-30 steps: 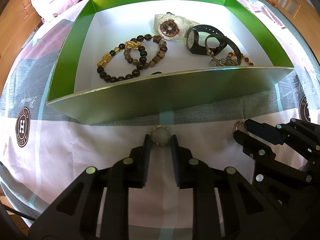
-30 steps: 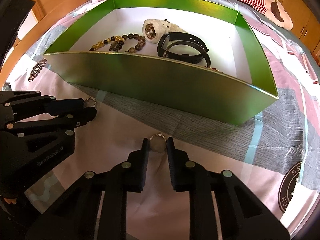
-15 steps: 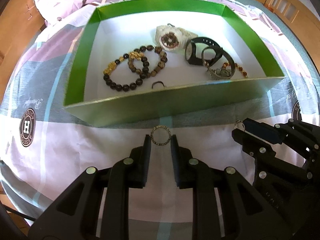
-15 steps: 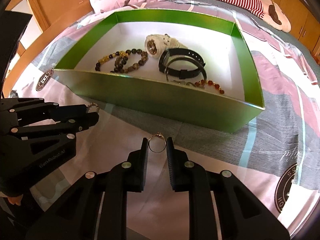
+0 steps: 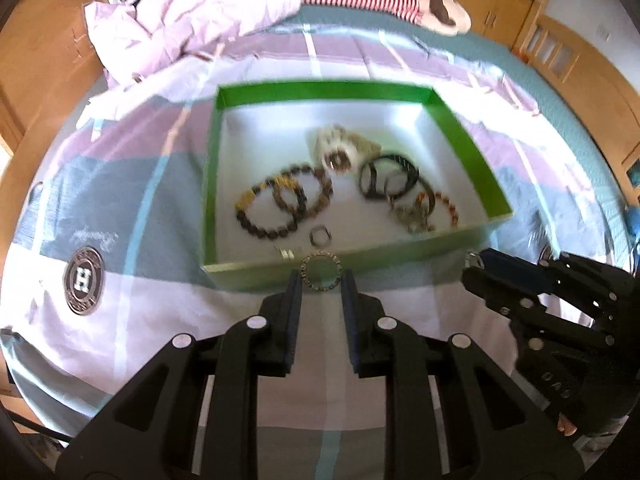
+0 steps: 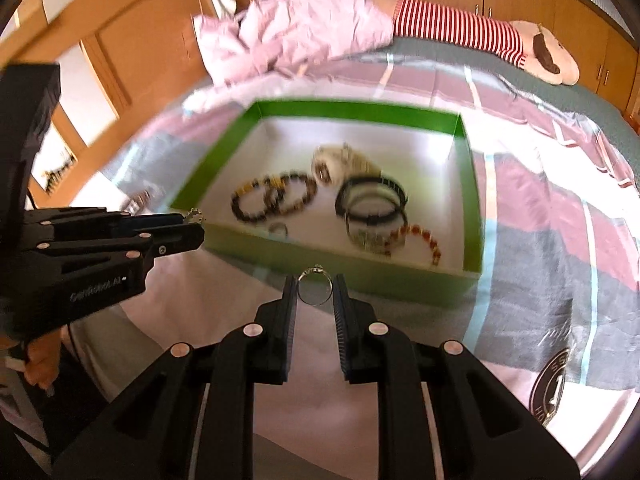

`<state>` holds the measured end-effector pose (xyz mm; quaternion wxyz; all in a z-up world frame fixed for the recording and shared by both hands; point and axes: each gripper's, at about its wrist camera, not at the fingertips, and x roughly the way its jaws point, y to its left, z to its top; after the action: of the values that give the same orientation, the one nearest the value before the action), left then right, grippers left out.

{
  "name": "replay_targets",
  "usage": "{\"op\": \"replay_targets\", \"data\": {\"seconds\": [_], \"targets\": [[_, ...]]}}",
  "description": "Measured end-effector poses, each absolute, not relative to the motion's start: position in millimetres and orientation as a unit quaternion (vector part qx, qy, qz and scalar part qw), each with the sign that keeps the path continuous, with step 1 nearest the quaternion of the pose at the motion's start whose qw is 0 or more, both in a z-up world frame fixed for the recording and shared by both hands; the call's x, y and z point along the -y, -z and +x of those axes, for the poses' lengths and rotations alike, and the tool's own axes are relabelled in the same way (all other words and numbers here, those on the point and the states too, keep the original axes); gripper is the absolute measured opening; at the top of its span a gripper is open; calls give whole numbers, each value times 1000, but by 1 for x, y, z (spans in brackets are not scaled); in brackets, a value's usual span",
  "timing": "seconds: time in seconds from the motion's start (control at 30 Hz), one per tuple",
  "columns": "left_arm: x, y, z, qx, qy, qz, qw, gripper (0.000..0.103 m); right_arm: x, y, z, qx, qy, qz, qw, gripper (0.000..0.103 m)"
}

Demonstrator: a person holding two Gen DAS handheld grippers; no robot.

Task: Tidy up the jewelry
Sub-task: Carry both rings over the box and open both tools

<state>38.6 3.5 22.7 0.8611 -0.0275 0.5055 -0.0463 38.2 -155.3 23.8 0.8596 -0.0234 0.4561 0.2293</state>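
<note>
Bed (image 5: 140, 208): green box (image 5: 460, 120) holds bracelets (image 5: 280, 208), watches (image 5: 384, 176), ring (image 5: 320, 236).

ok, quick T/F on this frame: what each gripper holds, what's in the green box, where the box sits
1. The left gripper holds a studded ring between its jaws. True.
2. The right gripper is empty. False: its jaws pinch a thin silver ring.
3. The green box holds only rings. False: bead bracelets, a white watch and a black watch lie inside.
4. The box sits on a patterned bedsheet. True.
5. Both rings are already in the box. False: both are in the jaws, short of its near wall.
</note>
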Motion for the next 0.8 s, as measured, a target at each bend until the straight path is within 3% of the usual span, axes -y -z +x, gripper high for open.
{"op": "replay_targets", "data": {"seconds": [0.23, 0.53, 0.8], "targets": [[1, -53, 81, -478, 37, 1, 878, 20, 153, -50, 82, -430, -210, -39, 877, 19], [2, -9, 119, -505, 37, -8, 862, 20, 161, 17, 121, -480, -176, -23, 859, 19], [6, 22, 123, -527, 28, -13, 849, 20, 159, 31, 116, -485, -167, -36, 858, 19]]}}
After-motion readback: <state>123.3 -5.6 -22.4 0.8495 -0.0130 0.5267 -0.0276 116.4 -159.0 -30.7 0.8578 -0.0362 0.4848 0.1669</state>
